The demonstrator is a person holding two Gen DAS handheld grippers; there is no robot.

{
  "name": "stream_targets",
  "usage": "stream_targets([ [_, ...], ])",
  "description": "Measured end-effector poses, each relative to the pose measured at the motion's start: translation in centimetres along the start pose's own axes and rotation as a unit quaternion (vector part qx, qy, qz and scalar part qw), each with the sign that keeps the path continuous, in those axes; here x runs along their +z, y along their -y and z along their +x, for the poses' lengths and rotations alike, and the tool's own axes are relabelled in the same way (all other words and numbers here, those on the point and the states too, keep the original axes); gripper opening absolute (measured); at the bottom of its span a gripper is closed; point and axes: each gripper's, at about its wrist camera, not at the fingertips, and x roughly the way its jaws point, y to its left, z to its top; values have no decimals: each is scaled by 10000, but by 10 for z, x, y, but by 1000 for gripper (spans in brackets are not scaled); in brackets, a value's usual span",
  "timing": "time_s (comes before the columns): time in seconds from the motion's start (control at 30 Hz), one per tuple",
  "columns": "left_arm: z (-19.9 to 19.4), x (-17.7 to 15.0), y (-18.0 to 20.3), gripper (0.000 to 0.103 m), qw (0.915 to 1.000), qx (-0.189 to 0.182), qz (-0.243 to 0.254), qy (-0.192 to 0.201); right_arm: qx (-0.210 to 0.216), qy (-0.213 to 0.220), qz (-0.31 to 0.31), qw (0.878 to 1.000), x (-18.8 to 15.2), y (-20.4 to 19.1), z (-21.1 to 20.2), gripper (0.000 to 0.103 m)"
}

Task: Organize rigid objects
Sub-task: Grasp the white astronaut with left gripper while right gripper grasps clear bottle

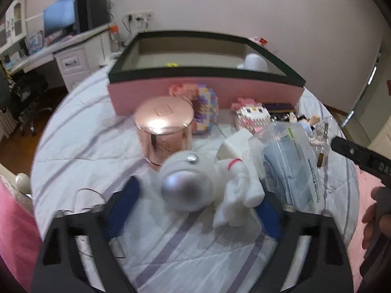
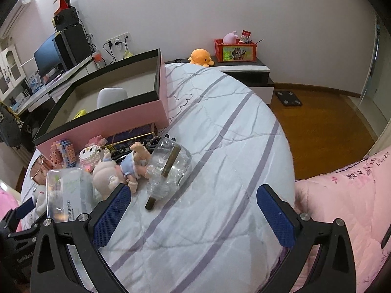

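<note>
A white astronaut figure (image 1: 188, 185) with a silver visor lies on the striped bedspread (image 1: 171, 244) between the blue pads of my left gripper (image 1: 199, 193). There is a gap between the left pad (image 1: 124, 205) and the helmet; the figure's body partly hides the right pad. My right gripper (image 2: 193, 190) stands wide open over bare bedspread with nothing between its fingers. A clear glass jar (image 2: 168, 171) lies on its side just beyond its left finger. The pink box with a black rim (image 1: 207, 92) stands open behind the objects.
A rose-gold tin (image 1: 163, 127), two block figures (image 1: 205, 107) (image 1: 251, 117), a white foam block (image 1: 234, 144) and a clear dental-flosser box (image 1: 290, 166) crowd the box front. A doll (image 2: 122, 168) lies by the jar. A pink quilt (image 2: 342, 195) sits right.
</note>
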Motion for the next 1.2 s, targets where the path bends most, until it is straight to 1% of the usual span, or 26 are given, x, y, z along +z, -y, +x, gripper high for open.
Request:
stream_targets([
  [0.03, 2, 1, -1, 72, 10000, -70, -23, -47, 4, -9, 4, 10000, 2, 0, 3, 103],
  [0.07, 2, 1, -1, 72, 10000, -63, -11, -29, -8, -21, 24, 10000, 4, 0, 8, 102],
  [0.13, 1, 0, -1, 72, 10000, -74, 0, -17, -4, -75, 51, 10000, 5, 1, 13, 96],
  [0.23, 1, 0, -2, 72, 10000, -69, 6, -29, 66, -187, 53, 9998, 8, 0, 26, 85],
  [0.27, 1, 0, -2, 74, 10000, -6, 23, -33, 75, -201, 36, 9998, 9, -2, 29, 81],
  [0.3, 1, 1, -3, 80, 10000, 52, 4, -30, 49, -201, 9, 9998, 10, -4, 32, 78],
  [0.33, 2, 1, -5, 82, 9999, 106, -34, -24, 19, -188, -21, 9998, 10, -5, 34, 76],
  [0.37, 3, 2, -6, 82, 9999, 99, -65, -18, 13, -173, -25, 9998, 11, -7, 35, 70],
  [0.4, 4, 3, -6, 81, 9999, 77, -72, -20, 16, -161, -9, 9999, 12, -7, 36, 67],
  [0.43, 6, 4, -5, 80, 10000, 54, -78, -18, 20, -148, 1, 9999, 12, -7, 37, 65],
  [0.47, 6, 5, -6, 75, 10000, 19, -86, -6, 37, -133, 20, 9999, 13, -6, 38, 61],
  [0.5, 7, 5, -6, 73, 10000, -21, -96, -14, 40, -130, 37, 9999, 13, -5, 38, 56],
  [0.53, 7, 6, -6, 73, 9999, -12, -106, -11, 51, -114, 46, 9999, 13, -4, 38, 54],
  [0.6, 7, 6, -7, 73, 9999, -23, -141, -7, 81, -94, 15, 9999, 14, -4, 36, 42],
  [0.73, 3, 4, -11, 73, 9998, -58, -215, 18, 214, -33, 41, 9998, 9, -2, 34, 39],
  [0.93, -8, -1, -19, 73, 9997, 52, -240, 99, 370, 7, 87, 9993, 7, 4, 23, 37],
  [1.2, -35, 0, -26, 73, 9988, 143, -292, 358, 680, 55, 34, 9977, 3, -3, 2, 36],
])
